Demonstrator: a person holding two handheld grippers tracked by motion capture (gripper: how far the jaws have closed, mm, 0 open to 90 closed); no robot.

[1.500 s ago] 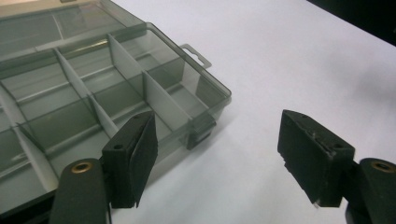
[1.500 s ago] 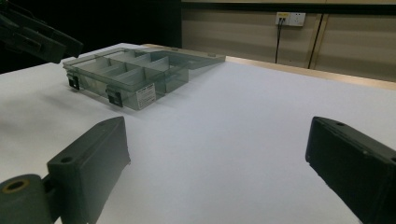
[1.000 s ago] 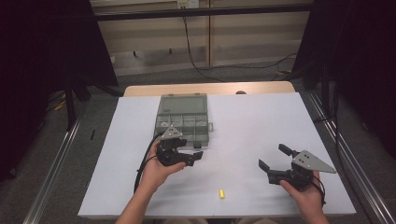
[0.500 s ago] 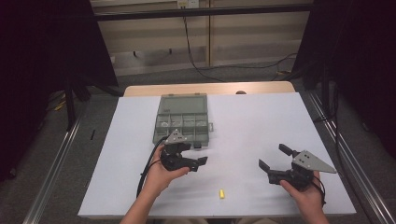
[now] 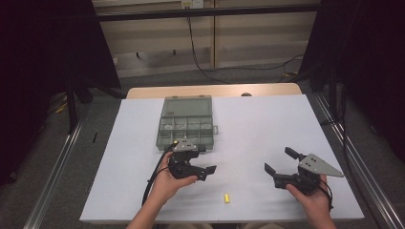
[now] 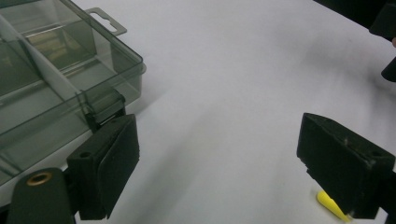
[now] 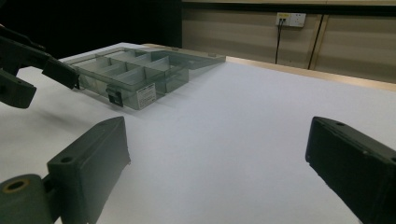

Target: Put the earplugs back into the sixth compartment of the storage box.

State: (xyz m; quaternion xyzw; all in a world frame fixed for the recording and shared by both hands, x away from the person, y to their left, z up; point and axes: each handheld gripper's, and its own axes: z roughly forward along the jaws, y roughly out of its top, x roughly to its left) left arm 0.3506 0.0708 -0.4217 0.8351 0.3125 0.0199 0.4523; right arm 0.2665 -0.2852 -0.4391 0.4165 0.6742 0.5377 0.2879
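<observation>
On the far left of the white table (image 5: 124, 157) nothing is lying but bare sheet. Next comes the grey compartment box (image 5: 185, 123), sitting open near the table's far middle, its lid lying flat behind the tray; its dividers are showing through the clear walls, and what is inside the cells is too small to tell. In the left gripper view the box (image 6: 51, 79) is filling the upper left corner, with its front latch sitting just beyond the tip of the near jaw, though contact cannot be judged.

Just in front of the box, the left gripper (image 5: 203, 169) is hovering in the person's left hand (image 5: 167, 179), its black cable trailing back beside the wrist. Its jaws are standing wide apart with nothing between them but table surface, and they have just been opening a little further.

A small yellow piece (image 5: 227, 197) is lying on the table near the front edge, between the two grippers and closer to the left one; in the left gripper view the piece (image 6: 329, 203) is peeking out beside the far jaw, apart from the pads.

Further right, the right gripper (image 5: 279, 164) is resting in the right hand (image 5: 310, 195), jaws spread wide and empty, aimed towards the box across the table.
</observation>
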